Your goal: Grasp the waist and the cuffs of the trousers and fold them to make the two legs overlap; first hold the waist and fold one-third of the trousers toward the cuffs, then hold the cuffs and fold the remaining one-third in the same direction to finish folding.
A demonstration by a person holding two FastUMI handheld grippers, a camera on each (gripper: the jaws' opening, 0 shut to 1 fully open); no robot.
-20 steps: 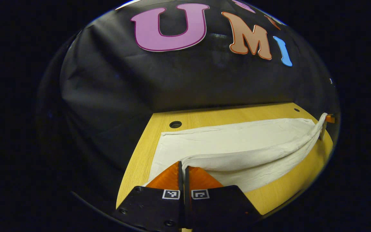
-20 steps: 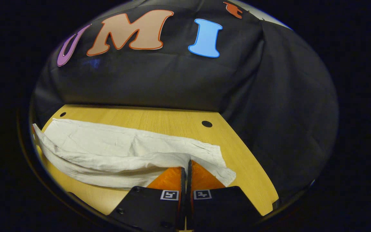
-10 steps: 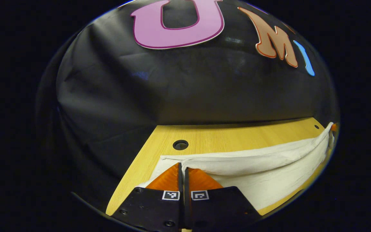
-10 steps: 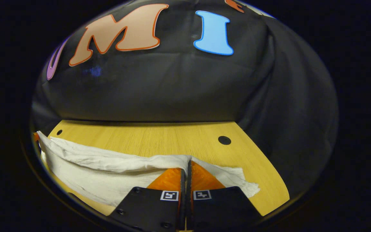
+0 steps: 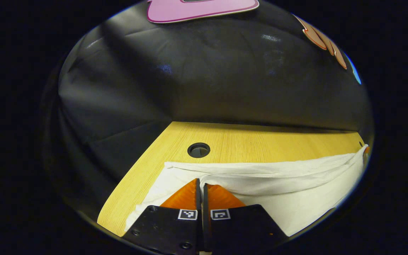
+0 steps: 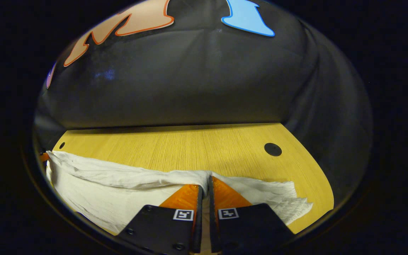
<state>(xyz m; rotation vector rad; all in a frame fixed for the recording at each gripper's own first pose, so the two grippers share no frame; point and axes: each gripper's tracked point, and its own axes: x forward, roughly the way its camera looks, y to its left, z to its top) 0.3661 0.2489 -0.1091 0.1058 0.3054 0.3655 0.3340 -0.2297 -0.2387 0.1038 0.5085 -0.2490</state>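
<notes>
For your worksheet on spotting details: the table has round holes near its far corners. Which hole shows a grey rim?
The hole in the left gripper view, just beyond the trousers; the hole in the right gripper view looks plain black.

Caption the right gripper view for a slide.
Right tool shut on the white trousers, carrying their folded edge across the wooden table.

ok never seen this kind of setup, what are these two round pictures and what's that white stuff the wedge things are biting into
Each round picture comes from a camera riding on a hand-held gripper, looking forward along its two fingers. The left gripper view shows the left gripper; the right gripper view shows the right gripper. A person carries one in each hand. The white stuff is a pair of trousers lying on a wooden table with round holes in it. Each gripper's fingers are closed on an edge of the cloth, one at each end, and a fold of the fabric runs between them. Behind the table hangs the booth's black cloth wall.
</notes>
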